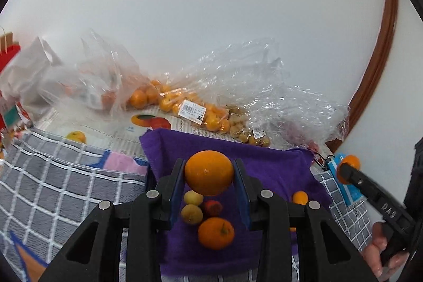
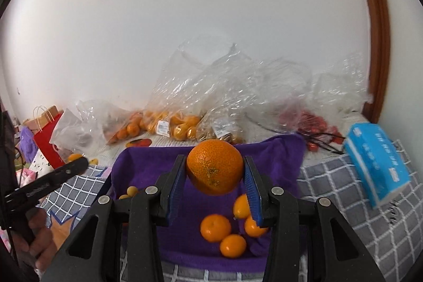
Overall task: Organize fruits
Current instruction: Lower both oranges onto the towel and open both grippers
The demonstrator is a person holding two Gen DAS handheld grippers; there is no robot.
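Observation:
My left gripper (image 1: 208, 172) is shut on a large smooth orange (image 1: 208, 172), held above a purple towel (image 1: 264, 165). Below it on the towel lie two small yellow fruits (image 1: 192, 205), a small red fruit (image 1: 212, 206) and a mandarin (image 1: 216, 233). My right gripper (image 2: 214, 171) is shut on a rough-skinned orange (image 2: 214, 171) above the same purple towel (image 2: 148, 165). Several mandarins (image 2: 215, 227) lie under it, and small yellow fruits (image 2: 130, 191) at the towel's left. The right gripper also shows at the right edge of the left wrist view (image 1: 349, 171).
Clear plastic bags of mandarins (image 1: 185, 105), small brown fruits (image 1: 242, 128) and red fruits (image 2: 314, 123) lie along the wall. A blue tissue pack (image 2: 375, 160) sits at right. Red paper bag (image 2: 50, 142) and white bags at left. A grey checked cloth (image 1: 53, 181) surrounds the towel.

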